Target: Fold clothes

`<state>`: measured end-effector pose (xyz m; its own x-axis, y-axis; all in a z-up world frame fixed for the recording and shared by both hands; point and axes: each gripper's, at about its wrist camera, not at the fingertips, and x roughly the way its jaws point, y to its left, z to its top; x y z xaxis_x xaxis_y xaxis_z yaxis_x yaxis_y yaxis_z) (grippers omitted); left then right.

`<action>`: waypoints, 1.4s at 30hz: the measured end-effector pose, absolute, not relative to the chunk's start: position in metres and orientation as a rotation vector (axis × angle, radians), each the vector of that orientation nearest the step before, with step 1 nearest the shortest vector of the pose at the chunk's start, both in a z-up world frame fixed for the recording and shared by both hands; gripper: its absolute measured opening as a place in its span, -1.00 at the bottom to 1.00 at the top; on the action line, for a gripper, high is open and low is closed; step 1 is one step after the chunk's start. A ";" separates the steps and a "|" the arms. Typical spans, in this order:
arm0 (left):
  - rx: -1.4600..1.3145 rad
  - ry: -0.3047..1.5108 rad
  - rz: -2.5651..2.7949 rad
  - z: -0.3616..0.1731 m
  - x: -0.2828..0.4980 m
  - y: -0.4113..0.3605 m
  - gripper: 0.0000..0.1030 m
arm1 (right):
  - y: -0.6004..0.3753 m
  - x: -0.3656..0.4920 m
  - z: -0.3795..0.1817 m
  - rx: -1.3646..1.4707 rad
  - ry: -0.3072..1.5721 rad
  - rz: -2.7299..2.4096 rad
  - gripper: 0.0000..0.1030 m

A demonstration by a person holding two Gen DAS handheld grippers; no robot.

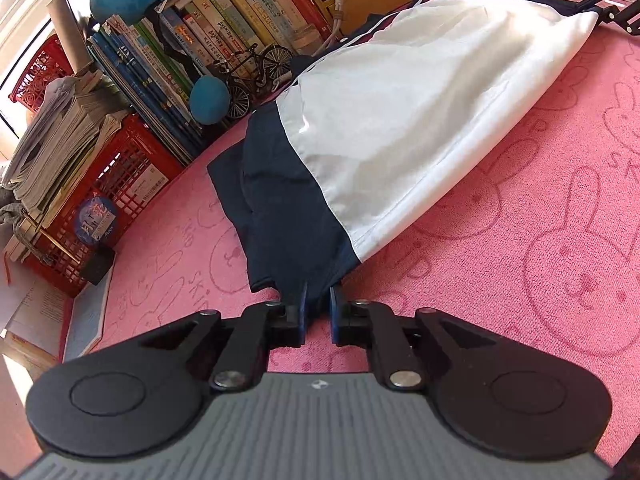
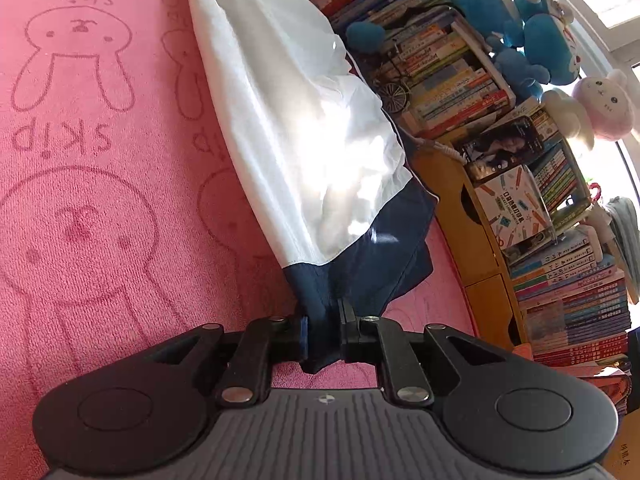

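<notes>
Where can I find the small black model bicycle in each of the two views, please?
Left wrist view: the small black model bicycle stands upper left of centre, before the row of books, beside the navy and white garment.
Right wrist view: the bicycle is upper right of centre, partly hidden behind the garment's white panel.
Shared landmark: the round blue plush ball nearby.

L tongs (image 1: 319, 300) & R tongs (image 2: 324, 320) both clamped, low, level.

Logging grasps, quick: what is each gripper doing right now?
Left gripper: shut on the jacket, navy hem.
Right gripper: shut on the jacket's navy hem.
</notes>
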<state>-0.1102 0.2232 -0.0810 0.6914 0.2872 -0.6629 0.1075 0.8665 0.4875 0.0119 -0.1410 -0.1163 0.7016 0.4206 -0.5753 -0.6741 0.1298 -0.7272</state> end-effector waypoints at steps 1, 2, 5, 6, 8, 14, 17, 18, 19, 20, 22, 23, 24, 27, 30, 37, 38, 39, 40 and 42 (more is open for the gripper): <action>0.525 0.814 0.112 -0.081 -0.113 0.224 -0.76 | -0.143 0.011 -0.115 -1.197 0.263 0.805 -0.69; 0.520 0.818 0.122 -0.081 -0.115 0.225 -0.75 | -0.146 0.011 -0.114 -1.194 0.275 0.800 -0.66; 0.499 0.835 0.181 -0.082 -0.125 0.235 -0.76 | -0.158 0.012 -0.111 -1.182 0.332 0.770 -0.63; 0.480 0.841 0.204 -0.081 -0.130 0.239 -0.76 | -0.163 0.013 -0.110 -1.178 0.352 0.750 -0.63; 0.441 0.853 0.250 -0.079 -0.139 0.249 -0.75 | -0.177 0.017 -0.110 -1.170 0.393 0.684 -0.62; 0.332 0.828 0.346 -0.058 -0.146 0.259 -0.27 | -0.207 0.021 -0.085 -0.972 0.441 0.570 -0.02; 0.249 0.755 0.308 -0.041 -0.130 0.250 0.44 | -0.196 0.024 -0.064 -0.811 0.397 0.583 0.34; 0.220 0.729 0.289 -0.035 -0.124 0.246 0.47 | -0.190 0.025 -0.058 -0.754 0.373 0.594 0.48; 0.192 0.703 0.271 -0.029 -0.118 0.243 0.47 | -0.181 0.027 -0.054 -0.700 0.356 0.613 0.51; 0.164 0.677 0.251 -0.024 -0.111 0.239 0.48 | -0.170 0.030 -0.051 -0.649 0.351 0.643 0.51; 0.136 0.630 0.193 -0.020 -0.089 0.221 0.53 | -0.149 0.036 -0.045 -0.546 0.340 0.702 0.51; 0.142 0.615 0.170 -0.021 -0.078 0.211 0.54 | -0.138 0.039 -0.042 -0.494 0.334 0.731 0.51; 0.148 0.600 0.147 -0.022 -0.068 0.202 0.55 | -0.127 0.042 -0.039 -0.443 0.328 0.759 0.51; 0.184 0.588 0.102 -0.034 -0.042 0.177 0.58 | -0.093 0.043 -0.042 -0.353 0.341 0.819 0.51; 0.220 0.611 0.097 -0.051 -0.021 0.164 0.59 | -0.075 0.053 -0.054 -0.284 0.404 0.813 0.52; 0.142 0.695 0.247 -0.081 -0.031 0.223 0.64 | -0.125 0.111 -0.087 -0.047 0.671 0.545 0.65; 0.117 0.703 0.276 -0.081 -0.036 0.232 0.64 | -0.139 0.119 -0.090 -0.004 0.695 0.490 0.65; 0.122 0.712 0.327 -0.079 -0.041 0.238 0.63 | -0.152 0.125 -0.093 0.017 0.706 0.423 0.65; 0.129 0.719 0.377 -0.078 -0.046 0.244 0.63 | -0.163 0.128 -0.096 0.005 0.697 0.340 0.65; 0.158 0.703 0.434 -0.069 -0.051 0.248 0.61 | -0.170 0.123 -0.091 -0.025 0.642 0.288 0.63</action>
<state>-0.0515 0.2481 -0.0691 0.6786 0.4367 -0.5906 -0.3320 0.8996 0.2837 0.1234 -0.1695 -0.0913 0.7625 0.2567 -0.5938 -0.2721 0.9600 0.0655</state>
